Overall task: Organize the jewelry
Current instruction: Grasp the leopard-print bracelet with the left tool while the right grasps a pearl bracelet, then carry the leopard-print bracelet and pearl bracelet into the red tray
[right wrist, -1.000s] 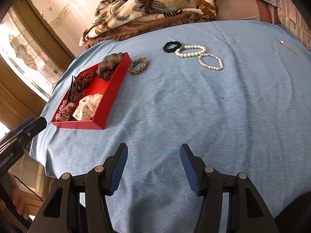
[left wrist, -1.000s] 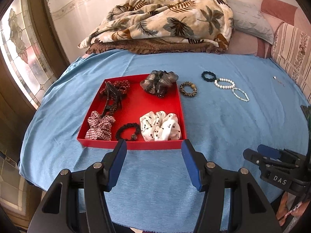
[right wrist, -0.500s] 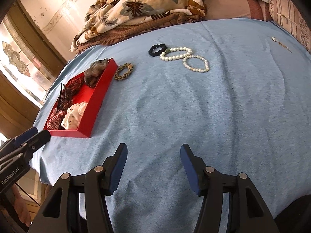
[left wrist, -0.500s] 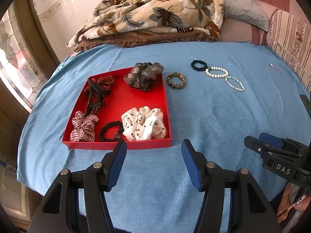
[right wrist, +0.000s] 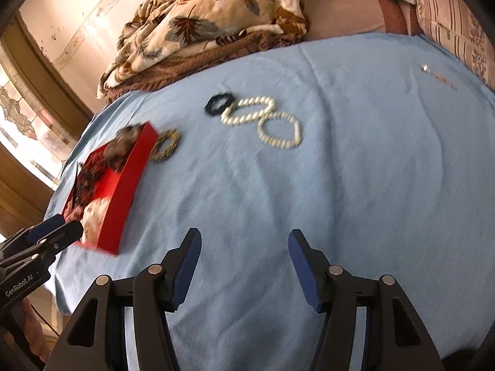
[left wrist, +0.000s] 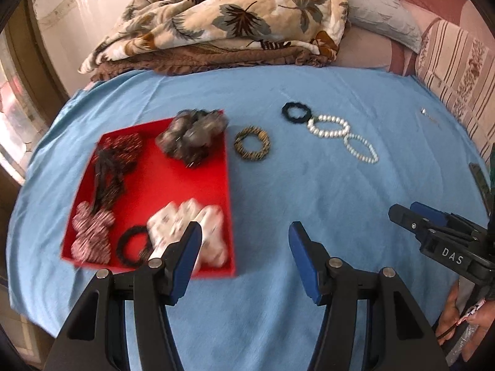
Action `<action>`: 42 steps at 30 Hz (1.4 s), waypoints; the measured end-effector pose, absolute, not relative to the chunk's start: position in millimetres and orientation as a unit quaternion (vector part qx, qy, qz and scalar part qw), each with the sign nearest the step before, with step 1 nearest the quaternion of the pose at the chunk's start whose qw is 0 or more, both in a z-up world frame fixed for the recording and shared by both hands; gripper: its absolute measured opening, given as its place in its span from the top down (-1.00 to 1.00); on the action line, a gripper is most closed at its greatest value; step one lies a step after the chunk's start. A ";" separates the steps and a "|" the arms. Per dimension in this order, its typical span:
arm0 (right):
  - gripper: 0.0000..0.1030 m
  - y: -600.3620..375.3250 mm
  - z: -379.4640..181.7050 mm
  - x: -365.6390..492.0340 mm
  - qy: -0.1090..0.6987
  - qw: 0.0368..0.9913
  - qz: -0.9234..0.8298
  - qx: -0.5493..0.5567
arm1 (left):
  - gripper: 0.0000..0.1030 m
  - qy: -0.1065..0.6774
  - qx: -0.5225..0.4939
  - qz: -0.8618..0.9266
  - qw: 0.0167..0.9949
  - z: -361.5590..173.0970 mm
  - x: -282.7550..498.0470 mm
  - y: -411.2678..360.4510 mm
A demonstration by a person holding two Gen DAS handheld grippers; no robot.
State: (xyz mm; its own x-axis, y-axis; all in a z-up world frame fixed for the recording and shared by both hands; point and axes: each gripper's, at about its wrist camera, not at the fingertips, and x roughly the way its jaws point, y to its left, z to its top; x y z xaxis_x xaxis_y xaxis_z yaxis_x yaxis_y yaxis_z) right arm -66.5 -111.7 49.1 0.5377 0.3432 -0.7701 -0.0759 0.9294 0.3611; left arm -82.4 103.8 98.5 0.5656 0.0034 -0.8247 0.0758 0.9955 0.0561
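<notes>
A red tray [left wrist: 161,185] on the blue sheet holds several scrunchies and hair ties; it also shows in the right wrist view [right wrist: 123,191]. Right of it lie a brown-gold bracelet [left wrist: 252,143] [right wrist: 165,146], a black ring band [left wrist: 295,112] [right wrist: 219,104] and two pearl bracelets [left wrist: 329,126] [right wrist: 280,133]. My left gripper [left wrist: 244,253] is open and empty, just off the tray's near right corner. My right gripper [right wrist: 244,253] is open and empty over bare sheet, well short of the bracelets.
A folded leaf-print blanket [left wrist: 222,18] and pillows [left wrist: 383,15] lie at the back. A small silver pin [right wrist: 433,74] lies far right on the sheet. A window [right wrist: 21,117] is at the left. The sheet's near edge drops off below both grippers.
Both views have shifted: the tray slid left in the left wrist view and the bracelets came nearer and more central in the right wrist view. Both grippers stayed open.
</notes>
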 end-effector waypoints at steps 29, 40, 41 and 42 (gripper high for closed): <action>-0.07 -116.6 10.6 65.8 0.470 0.872 0.125 0.057 | 0.25 0.518 0.041 -0.061 0.852 18.2 79.9 76.3; 0.85 -123.1 12.0 69.9 0.471 0.875 0.103 0.039 | 0.92 0.508 0.045 -0.063 0.858 26.9 68.1 62.3; 0.85 -125.7 12.1 70.3 0.472 0.874 0.105 0.049 | 0.92 0.504 0.046 -0.062 0.860 29.9 64.2 61.6; 0.86 -129.6 12.6 70.8 0.474 0.872 0.108 0.062 | 0.92 0.499 0.042 -0.064 0.863 35.2 59.4 61.9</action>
State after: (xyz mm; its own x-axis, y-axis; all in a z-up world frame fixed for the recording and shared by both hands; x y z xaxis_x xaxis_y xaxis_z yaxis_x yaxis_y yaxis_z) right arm 70.8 -129.6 12.6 0.5280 0.2464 -0.8127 -0.1286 0.9692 0.2103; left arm 59.4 61.9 35.2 0.4931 -0.0687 -0.8673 0.1532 0.9881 0.0088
